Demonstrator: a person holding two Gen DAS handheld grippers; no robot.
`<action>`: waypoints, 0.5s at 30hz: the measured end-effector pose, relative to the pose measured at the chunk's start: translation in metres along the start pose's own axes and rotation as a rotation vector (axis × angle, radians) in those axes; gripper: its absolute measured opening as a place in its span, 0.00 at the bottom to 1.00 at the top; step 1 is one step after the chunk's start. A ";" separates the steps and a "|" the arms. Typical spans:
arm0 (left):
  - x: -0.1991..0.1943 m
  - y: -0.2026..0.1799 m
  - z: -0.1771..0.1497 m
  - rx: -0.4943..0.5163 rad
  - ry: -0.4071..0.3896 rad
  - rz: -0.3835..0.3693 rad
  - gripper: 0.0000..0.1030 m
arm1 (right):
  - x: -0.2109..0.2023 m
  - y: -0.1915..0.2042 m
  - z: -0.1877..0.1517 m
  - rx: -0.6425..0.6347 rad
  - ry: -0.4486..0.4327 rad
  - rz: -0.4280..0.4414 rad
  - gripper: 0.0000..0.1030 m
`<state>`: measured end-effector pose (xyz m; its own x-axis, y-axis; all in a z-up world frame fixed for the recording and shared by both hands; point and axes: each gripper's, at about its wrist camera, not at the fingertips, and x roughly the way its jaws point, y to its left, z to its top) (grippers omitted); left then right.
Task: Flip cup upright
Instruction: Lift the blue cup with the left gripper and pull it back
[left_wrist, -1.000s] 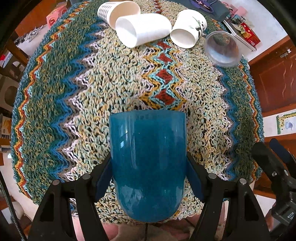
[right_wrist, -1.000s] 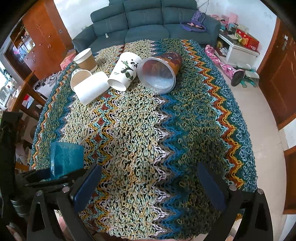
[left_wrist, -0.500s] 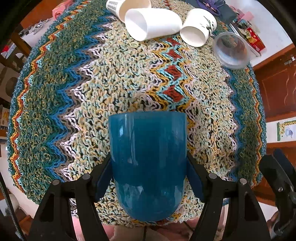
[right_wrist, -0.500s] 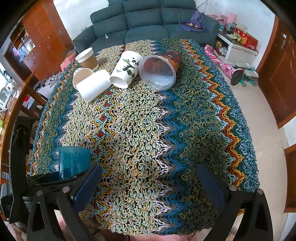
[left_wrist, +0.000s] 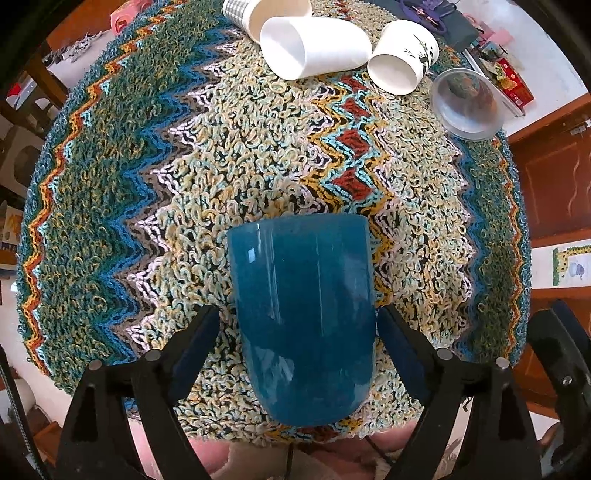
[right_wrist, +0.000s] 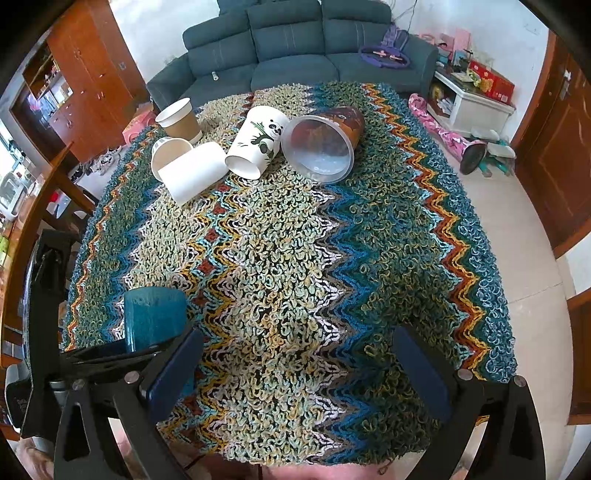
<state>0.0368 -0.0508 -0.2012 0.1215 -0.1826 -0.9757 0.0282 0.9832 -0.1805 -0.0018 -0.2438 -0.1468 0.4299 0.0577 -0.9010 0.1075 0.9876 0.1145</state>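
Observation:
A glossy teal cup stands on the knitted zigzag cloth near the table's front edge, between the fingers of my left gripper. The jaws have parted and there is a gap between each pad and the cup's wall. In the right wrist view the cup stands upright at the left, with the left gripper beside its base. My right gripper is open and empty above the front middle of the cloth.
At the far side lie a white paper cup, a panda cup and a clear plastic tub on their sides. A brown paper cup stands upright. A sofa is behind the table.
The left gripper lowered the teal cup onto the cloth and opened its jaws off it. The right gripper stayed open and shifted only slightly.

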 end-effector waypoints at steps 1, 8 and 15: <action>-0.002 0.000 0.000 0.003 -0.003 0.006 0.87 | -0.001 0.000 0.000 0.000 -0.002 -0.002 1.00; -0.023 0.000 -0.004 0.048 -0.054 0.054 0.87 | -0.007 0.003 0.003 -0.007 -0.017 0.007 1.00; -0.057 0.006 -0.010 0.090 -0.128 0.090 0.87 | -0.016 0.010 0.005 -0.033 -0.030 0.015 1.00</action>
<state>0.0198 -0.0348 -0.1479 0.2526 -0.0983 -0.9626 0.0993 0.9922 -0.0753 -0.0029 -0.2358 -0.1287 0.4578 0.0691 -0.8864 0.0713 0.9909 0.1140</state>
